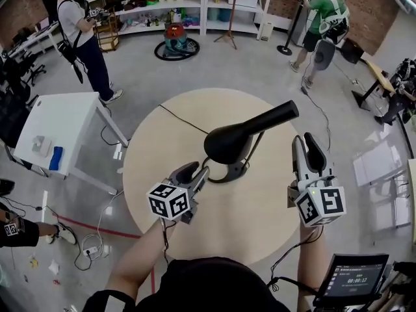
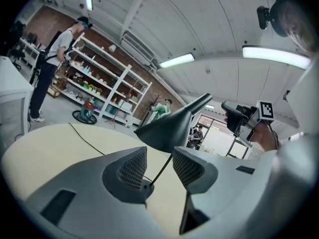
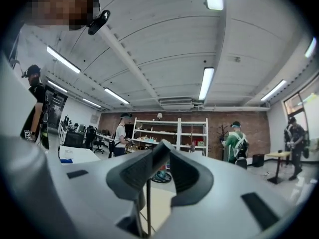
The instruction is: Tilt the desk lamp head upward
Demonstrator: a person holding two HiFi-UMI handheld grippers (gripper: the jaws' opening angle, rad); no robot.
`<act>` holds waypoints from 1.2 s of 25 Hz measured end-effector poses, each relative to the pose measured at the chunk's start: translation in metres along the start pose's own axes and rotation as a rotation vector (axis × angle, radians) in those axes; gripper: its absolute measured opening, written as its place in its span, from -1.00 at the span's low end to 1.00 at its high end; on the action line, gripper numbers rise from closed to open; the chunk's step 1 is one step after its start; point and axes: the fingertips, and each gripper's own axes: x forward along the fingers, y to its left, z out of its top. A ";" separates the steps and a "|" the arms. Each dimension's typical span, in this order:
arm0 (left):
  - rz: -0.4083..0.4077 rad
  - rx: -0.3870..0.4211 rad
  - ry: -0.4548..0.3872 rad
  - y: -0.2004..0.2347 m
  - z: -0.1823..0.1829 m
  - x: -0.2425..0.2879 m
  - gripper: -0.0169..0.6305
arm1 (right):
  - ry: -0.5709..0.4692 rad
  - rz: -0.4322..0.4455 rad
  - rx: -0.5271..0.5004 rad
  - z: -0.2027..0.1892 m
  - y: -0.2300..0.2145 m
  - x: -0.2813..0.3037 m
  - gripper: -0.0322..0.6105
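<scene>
L hand-held gripper (image 1: 198, 172) agape, prob. straddling lamp (image 1: 229, 142)

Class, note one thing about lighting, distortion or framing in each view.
Head view: even light, no hard shadow under the lamp head. Left gripper view: fisheye bends the ceiling light; corners black. Right gripper view: the right tongs loom large, filling the lower frame.

The head camera is looking steeply down on the tabletop (image 1: 162, 155). The 2 gripper cameras are sitting low, facing the shelves (image 3: 179, 128).
</scene>
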 end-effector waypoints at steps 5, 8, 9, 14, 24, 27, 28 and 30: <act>-0.048 -0.084 0.031 -0.004 -0.018 0.009 -0.51 | 0.135 0.098 0.107 -0.068 0.035 0.013 -0.62; -0.082 -0.148 0.016 -0.003 -0.017 0.016 -0.51 | 0.213 0.093 0.096 -0.113 0.037 0.027 -0.61; -0.088 -0.164 0.010 -0.002 -0.016 0.018 -0.51 | 0.234 0.086 0.092 -0.125 0.036 0.031 -0.61; -0.102 -0.205 -0.014 -0.003 -0.011 0.026 -0.51 | 0.283 0.093 0.073 -0.164 0.030 0.046 -0.57; -0.133 -0.342 -0.039 -0.005 -0.011 0.038 -0.51 | 0.244 0.082 0.110 -0.175 0.035 0.078 -0.57; -0.142 -0.429 -0.076 0.001 -0.008 0.042 -0.51 | 0.260 0.082 0.069 -0.178 0.039 0.084 -0.57; -0.150 -0.453 -0.084 0.002 -0.008 0.043 -0.51 | 0.264 0.083 0.063 -0.180 0.041 0.085 -0.57; -0.161 -0.462 -0.090 0.004 -0.008 0.042 -0.51 | 0.264 0.085 0.050 -0.181 0.044 0.086 -0.58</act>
